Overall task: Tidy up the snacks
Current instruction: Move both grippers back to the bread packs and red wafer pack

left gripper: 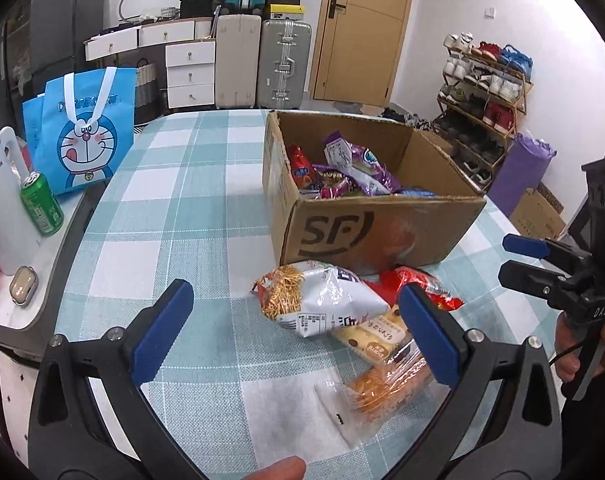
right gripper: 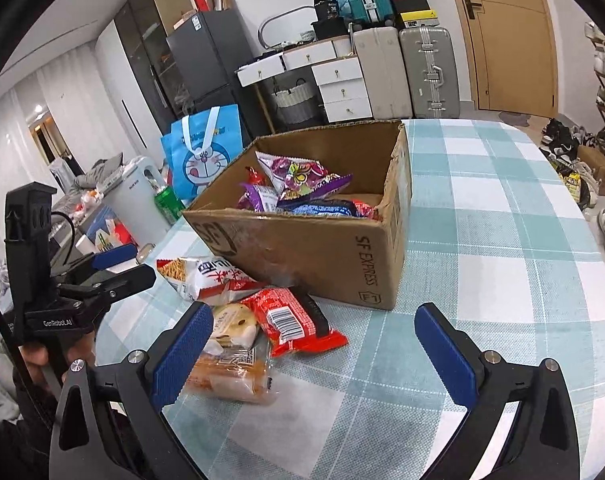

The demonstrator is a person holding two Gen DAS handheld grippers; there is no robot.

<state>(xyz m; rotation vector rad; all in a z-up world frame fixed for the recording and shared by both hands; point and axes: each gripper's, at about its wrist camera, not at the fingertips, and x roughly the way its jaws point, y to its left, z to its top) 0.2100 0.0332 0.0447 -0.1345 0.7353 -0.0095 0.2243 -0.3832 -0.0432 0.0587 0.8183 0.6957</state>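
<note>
A cardboard SF box stands on the checked table and holds several snack packs. In front of it lie a white noodle-snack bag, a red pack, a yellow biscuit pack and a clear-wrapped bread. My left gripper is open and empty, above the loose snacks. My right gripper is open and empty, to the right of them, and shows in the left wrist view.
A white kettle, a green can and a blue cartoon bag stand on a side unit left of the table. Suitcases, drawers and a shoe rack are behind. The tablecloth extends right of the box.
</note>
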